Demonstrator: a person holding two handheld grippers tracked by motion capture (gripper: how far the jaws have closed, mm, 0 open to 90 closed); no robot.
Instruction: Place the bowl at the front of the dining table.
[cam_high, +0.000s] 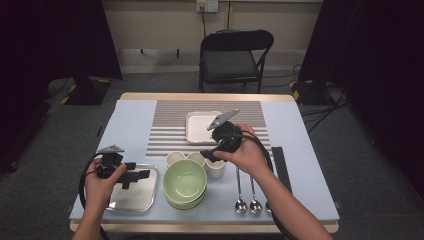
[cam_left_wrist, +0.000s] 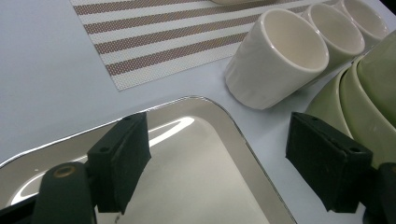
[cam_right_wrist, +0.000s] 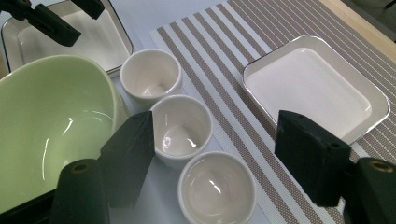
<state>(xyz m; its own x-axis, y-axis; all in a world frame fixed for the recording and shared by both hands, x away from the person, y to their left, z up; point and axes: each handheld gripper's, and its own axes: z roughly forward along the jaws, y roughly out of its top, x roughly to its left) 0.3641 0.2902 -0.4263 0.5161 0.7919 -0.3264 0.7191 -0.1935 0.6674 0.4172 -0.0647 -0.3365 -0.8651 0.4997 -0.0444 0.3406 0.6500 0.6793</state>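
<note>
With jaws spread and empty, the right gripper (cam_right_wrist: 212, 154) hovers above the nearest cup (cam_right_wrist: 217, 186) for a rim grasp (left gripper (cam_left_wrist: 217, 161), likewise spread, waits over the steel tray (cam_left_wrist: 205, 182) at the table's near-left corner).

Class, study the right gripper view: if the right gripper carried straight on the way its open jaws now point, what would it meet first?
Most likely the nearest white cup, which sits low between the open jaws of the right gripper; depth is hard to judge, so the middle cup is possible.

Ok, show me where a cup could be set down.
Free: the striped mat left of the white dish, and the steel tray under the left gripper. Crowded: cups, green bowls and spoons along the front.
</note>
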